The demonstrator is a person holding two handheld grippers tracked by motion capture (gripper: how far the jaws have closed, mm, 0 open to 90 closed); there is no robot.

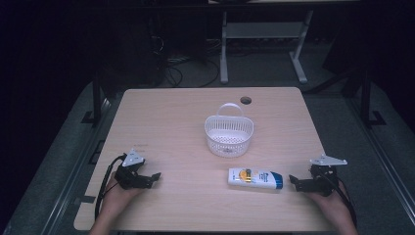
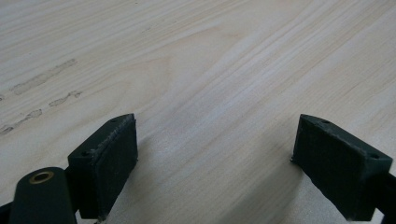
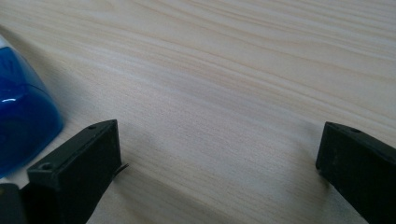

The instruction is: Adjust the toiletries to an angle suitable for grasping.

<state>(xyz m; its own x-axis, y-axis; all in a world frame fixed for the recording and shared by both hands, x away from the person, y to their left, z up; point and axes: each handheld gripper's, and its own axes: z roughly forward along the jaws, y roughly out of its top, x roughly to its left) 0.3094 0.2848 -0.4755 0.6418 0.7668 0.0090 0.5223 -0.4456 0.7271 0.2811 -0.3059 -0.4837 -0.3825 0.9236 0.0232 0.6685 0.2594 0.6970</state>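
Lower left and lower right of the high view, the left gripper [image 1: 155, 176] and right gripper [image 1: 292, 180] rest spread wide, empty. The white, blue-capped plastic bottle [image 1: 255, 178] lies below centre, outside the white perforated plastic basket [image 1: 228, 133]; apparently nothing has begun.

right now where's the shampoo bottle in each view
High view: shampoo bottle lying on its side below the basket, blue cap toward the right gripper.
Left gripper view: not in it.
Right gripper view: blue cap at left edge.
Shared landmark: the wooden table.

Matt wood table [image 1: 171, 122], glossy plastic bottle [image 1: 255, 178]
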